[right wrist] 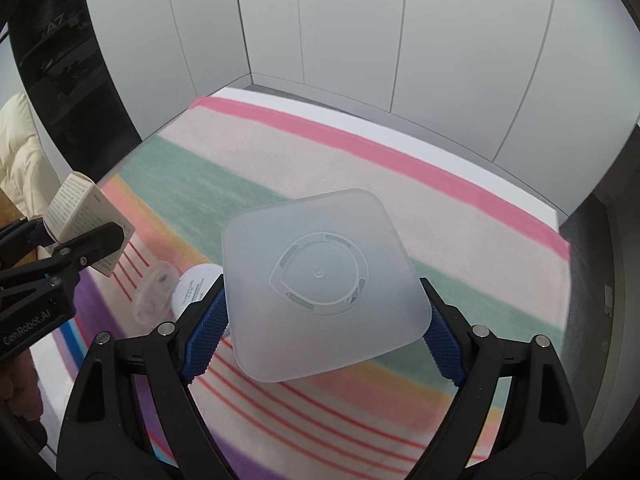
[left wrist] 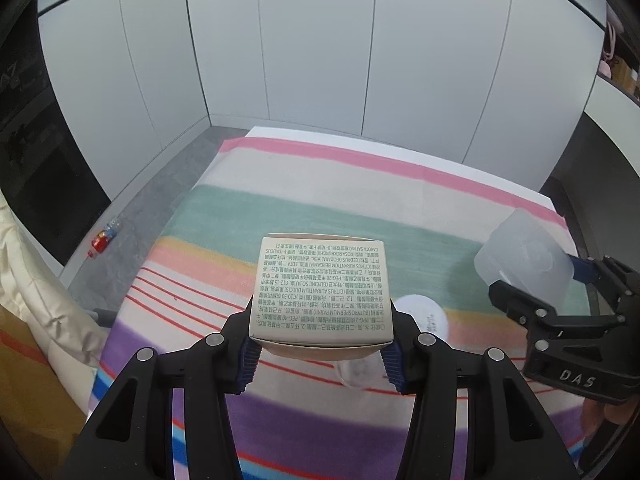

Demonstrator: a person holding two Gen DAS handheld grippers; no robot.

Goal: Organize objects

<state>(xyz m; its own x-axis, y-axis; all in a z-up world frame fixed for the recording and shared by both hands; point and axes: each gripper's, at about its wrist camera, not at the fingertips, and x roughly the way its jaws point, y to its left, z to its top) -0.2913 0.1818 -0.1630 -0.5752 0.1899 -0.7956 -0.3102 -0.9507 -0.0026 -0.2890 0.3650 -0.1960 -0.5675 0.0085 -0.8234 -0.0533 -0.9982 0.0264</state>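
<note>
Hovering over the striped counter (right wrist: 360,168), right tongs (right wrist: 324,340) clamp the frosted plastic tub (right wrist: 320,280) by its sides, looks light but slippery, while left tongs (left wrist: 318,354) pinch the stiff little carton (left wrist: 320,292) near its bottom, crushable.

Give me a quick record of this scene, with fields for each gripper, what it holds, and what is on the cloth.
left gripper: shut on carton, held off the cloth
right gripper: shut on plastic container, bottom facing the camera
surface: striped cloth
lying on cloth: white jar; clear lid beside it
off the cloth: small bottle on the floor
</note>
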